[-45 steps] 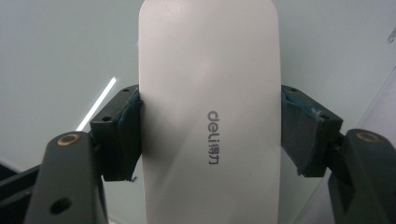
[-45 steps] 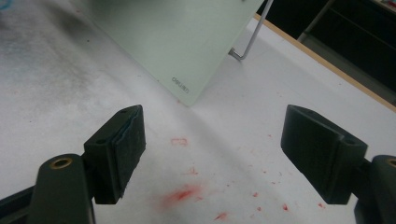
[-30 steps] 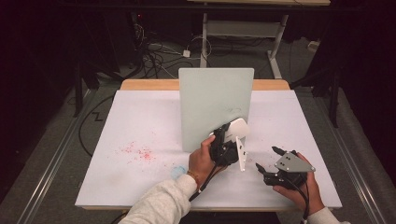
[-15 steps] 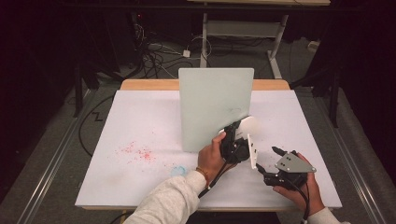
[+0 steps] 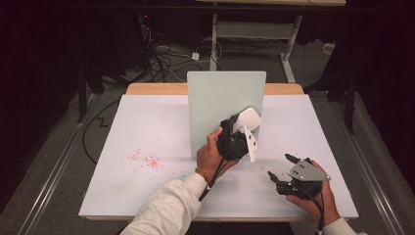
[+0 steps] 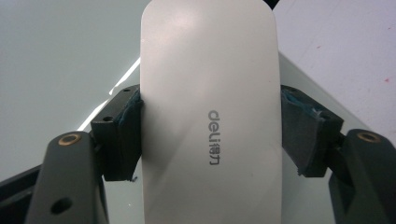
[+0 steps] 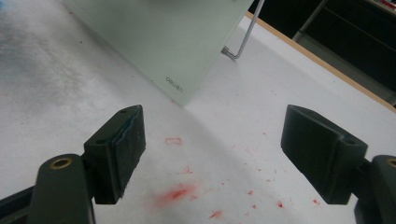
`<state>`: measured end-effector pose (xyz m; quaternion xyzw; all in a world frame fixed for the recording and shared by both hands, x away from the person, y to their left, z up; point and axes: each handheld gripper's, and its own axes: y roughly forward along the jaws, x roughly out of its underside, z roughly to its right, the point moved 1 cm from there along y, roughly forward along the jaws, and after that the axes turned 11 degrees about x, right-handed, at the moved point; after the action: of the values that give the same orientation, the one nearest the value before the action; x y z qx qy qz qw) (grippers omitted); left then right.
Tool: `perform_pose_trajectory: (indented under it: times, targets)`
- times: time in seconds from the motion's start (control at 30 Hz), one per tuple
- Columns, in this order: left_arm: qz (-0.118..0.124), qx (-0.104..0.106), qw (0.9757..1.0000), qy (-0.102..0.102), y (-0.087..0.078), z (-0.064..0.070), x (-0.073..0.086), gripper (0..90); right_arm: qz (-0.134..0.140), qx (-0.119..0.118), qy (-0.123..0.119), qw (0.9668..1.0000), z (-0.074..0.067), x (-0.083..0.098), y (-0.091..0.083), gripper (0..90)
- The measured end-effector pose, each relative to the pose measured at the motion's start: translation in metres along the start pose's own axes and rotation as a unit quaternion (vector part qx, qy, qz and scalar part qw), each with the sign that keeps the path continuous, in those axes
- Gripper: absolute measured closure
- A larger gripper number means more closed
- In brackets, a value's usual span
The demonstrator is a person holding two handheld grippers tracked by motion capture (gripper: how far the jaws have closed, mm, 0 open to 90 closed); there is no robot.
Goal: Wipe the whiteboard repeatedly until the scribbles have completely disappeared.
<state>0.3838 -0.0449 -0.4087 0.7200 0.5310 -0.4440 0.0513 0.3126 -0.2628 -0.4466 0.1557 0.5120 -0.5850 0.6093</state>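
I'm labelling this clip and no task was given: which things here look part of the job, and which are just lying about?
In use, as far as I can judge:
- white deli eraser, clamped in the left tongs
- upright pale green board, just behind the eraser

Idle or incidental:
- right tongs, open, holding nothing
- red marks on the white table
- cables on the floor
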Motion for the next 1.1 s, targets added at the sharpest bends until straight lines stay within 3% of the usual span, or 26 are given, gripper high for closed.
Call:
perform_pose_trajectory:
  times: [0.3, 0.53, 0.6, 0.9, 0.97, 1.1]
  targets:
    - [-0.009, -0.013, 0.9998, -0.009, -0.011, -0.009, 0.021, 29.1, 0.003, 0.0, -0.001, 1.0, 0.0, 0.0, -0.001, 22.6]
    - [-0.008, -0.029, 0.9995, -0.009, -0.007, -0.003, 0.017, 29.1, 0.001, 0.0, -0.001, 1.0, 0.0, -0.001, -0.001, 22.6]
    - [-0.009, -0.024, 0.9997, -0.005, -0.004, 0.004, 0.016, 29.1, 0.002, -0.001, -0.003, 1.0, -0.001, -0.001, 0.0, 22.6]
    - [-0.02, 0.009, 0.9985, 0.05, 0.017, 0.054, 0.012, 29.1, 0.001, -0.004, -0.004, 1.0, -0.001, 0.0, 0.0, 22.6]
    - [-0.029, 0.014, 0.9973, 0.066, 0.02, 0.061, 0.012, 29.1, 0.001, -0.005, -0.004, 1.0, -0.002, 0.0, 0.0, 22.6]
    - [-0.031, 0.022, 0.9971, 0.067, 0.02, 0.065, 0.014, 29.1, 0.0, -0.006, -0.005, 1.0, -0.002, 0.0, 0.0, 22.6]
